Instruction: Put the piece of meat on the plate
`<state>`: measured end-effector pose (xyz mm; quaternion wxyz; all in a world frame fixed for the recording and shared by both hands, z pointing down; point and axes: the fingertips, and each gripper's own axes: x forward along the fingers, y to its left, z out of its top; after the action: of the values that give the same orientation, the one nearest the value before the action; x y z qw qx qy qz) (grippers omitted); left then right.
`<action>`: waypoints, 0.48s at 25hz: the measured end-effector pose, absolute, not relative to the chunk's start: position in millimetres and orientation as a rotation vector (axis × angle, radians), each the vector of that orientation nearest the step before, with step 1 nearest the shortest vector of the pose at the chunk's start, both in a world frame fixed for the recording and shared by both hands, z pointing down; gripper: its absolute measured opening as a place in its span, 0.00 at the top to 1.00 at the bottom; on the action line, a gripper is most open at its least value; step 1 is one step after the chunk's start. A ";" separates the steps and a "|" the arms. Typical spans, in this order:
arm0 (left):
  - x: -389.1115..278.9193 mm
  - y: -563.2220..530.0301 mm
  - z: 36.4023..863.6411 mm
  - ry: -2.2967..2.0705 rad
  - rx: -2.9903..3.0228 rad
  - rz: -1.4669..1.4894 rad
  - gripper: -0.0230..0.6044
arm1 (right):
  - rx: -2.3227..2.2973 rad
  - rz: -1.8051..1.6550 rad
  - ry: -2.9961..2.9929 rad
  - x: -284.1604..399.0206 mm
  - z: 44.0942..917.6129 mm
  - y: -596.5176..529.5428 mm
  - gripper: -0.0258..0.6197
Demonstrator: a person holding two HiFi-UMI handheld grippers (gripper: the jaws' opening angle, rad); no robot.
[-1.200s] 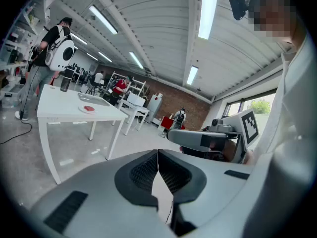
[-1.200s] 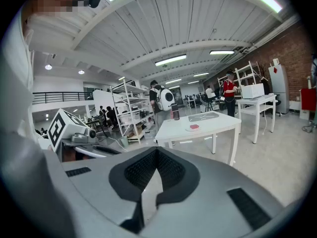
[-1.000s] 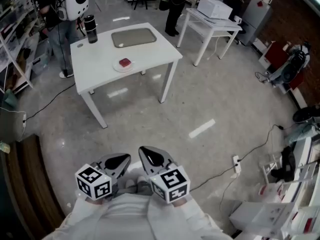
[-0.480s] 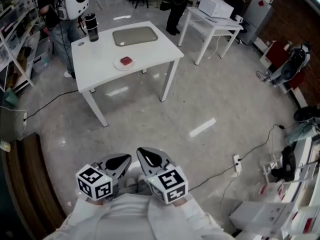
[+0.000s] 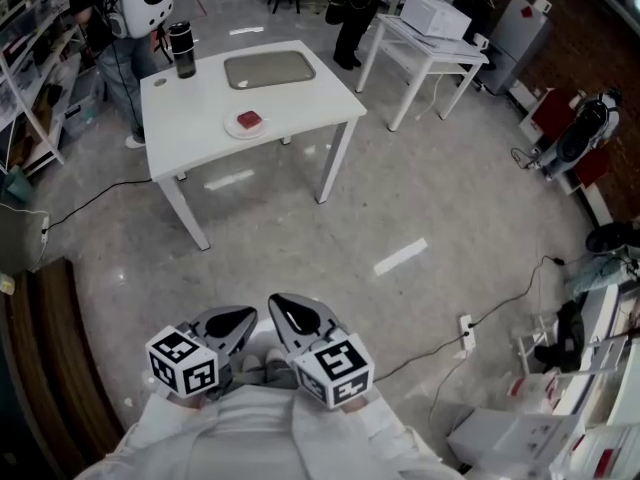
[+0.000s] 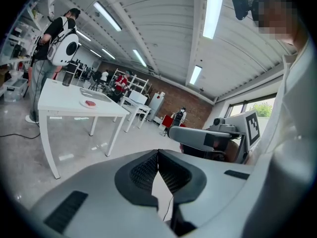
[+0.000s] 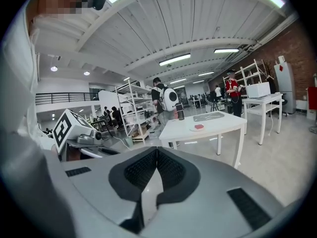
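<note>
Open floor (image 5: pixel 400 188) separates table (image 5: pixel 290 103) from left hand-held gripper (image 5: pixel 231 321) and right hand-held gripper (image 5: pixel 299 314), both closed, empty.

No legible text, labels, brands, numbers or signs anywhere.

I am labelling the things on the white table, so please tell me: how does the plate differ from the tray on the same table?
Shape: the plate is round, the tray is rectangular with rounded corners.
Size: the plate is clearly smaller than the tray.
Colour: the plate is white, the tray is grey.
Load: the plate holds a red piece of meat, while the tray looks empty.
Both lie flat on the white table, apart from each other.
</note>
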<state>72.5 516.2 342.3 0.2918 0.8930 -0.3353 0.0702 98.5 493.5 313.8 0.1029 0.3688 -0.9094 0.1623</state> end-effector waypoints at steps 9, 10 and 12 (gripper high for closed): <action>90.7 515.3 356.6 -0.918 2.315 0.169 0.95 | 1.081 0.523 -2.660 124.3 330.7 481.6 0.94; 92.0 512.5 357.9 -0.919 2.312 0.173 0.95 | 1.085 0.534 -2.662 127.1 332.7 479.9 0.94; 96.1 505.9 358.8 -0.920 2.325 0.192 0.95 | 1.086 0.558 -2.679 132.2 335.3 476.4 0.94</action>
<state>96.1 505.9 358.8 0.3118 0.8809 -0.3486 0.0726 132.2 476.4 335.3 0.0988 0.3670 -0.9055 0.1886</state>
